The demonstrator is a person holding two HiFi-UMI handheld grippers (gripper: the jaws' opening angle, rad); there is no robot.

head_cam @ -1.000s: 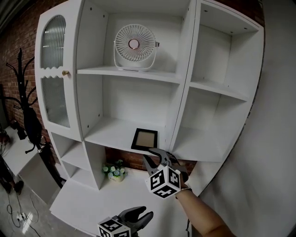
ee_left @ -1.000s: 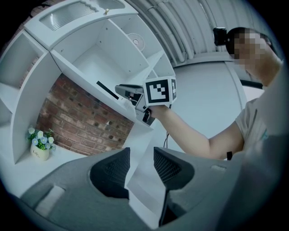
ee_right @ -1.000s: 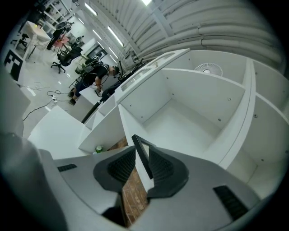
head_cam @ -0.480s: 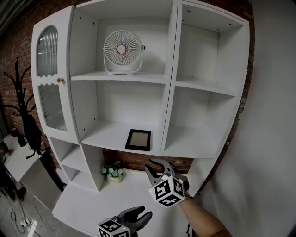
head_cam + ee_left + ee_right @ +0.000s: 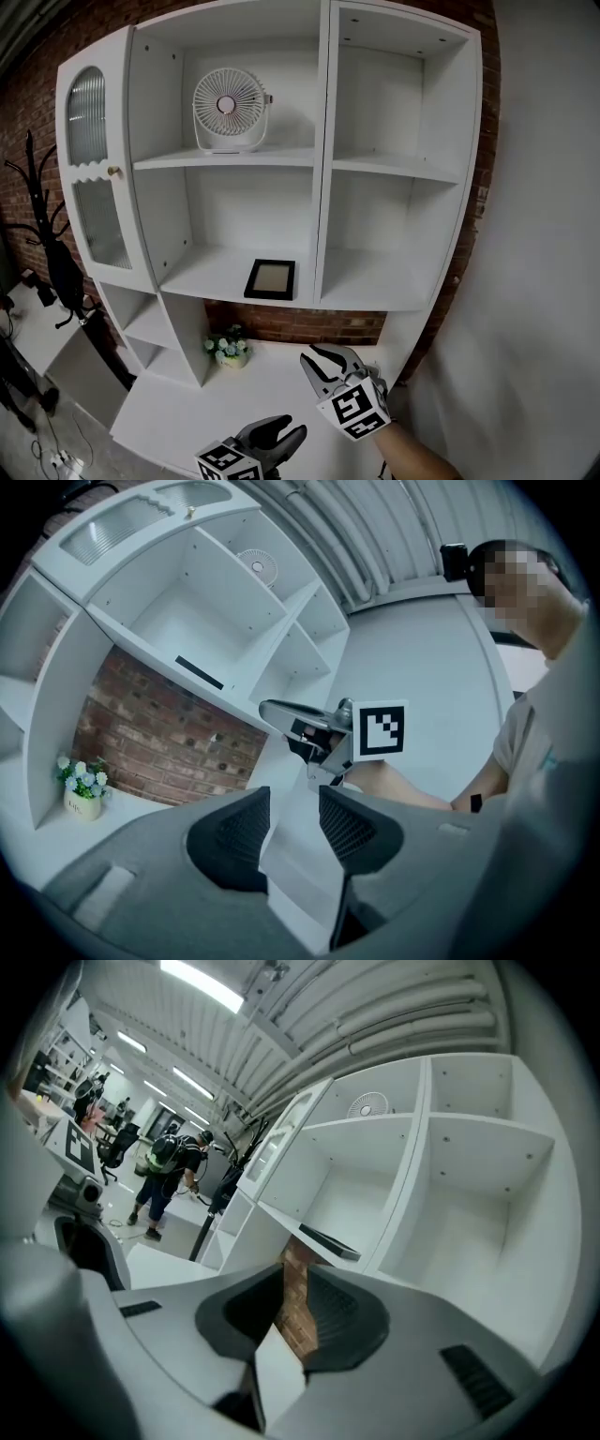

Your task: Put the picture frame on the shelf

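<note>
A black picture frame [image 5: 270,279] with a tan inner panel lies flat on the middle shelf [image 5: 206,272] of the white cabinet, near the upright divider. It appears as a dark slab in the left gripper view [image 5: 200,673] and the right gripper view [image 5: 328,1240]. My right gripper [image 5: 328,359] hangs below and in front of that shelf, apart from the frame. Its jaws are closing, a narrow gap still shows [image 5: 293,1274], and nothing is between them. My left gripper [image 5: 281,433] stays low at the bottom edge, open and empty [image 5: 293,803].
A white desk fan [image 5: 230,110] stands on the shelf above the frame. A small pot of flowers [image 5: 228,349] sits on the desk top [image 5: 262,389] against the brick wall. A black coat stand [image 5: 47,234] is at the far left. People stand far off [image 5: 164,1171].
My right gripper has dropped lower and drawn back from the shelf edge, away from the frame. The head view has swung, so the cabinet sits further left. The frame has not moved.
</note>
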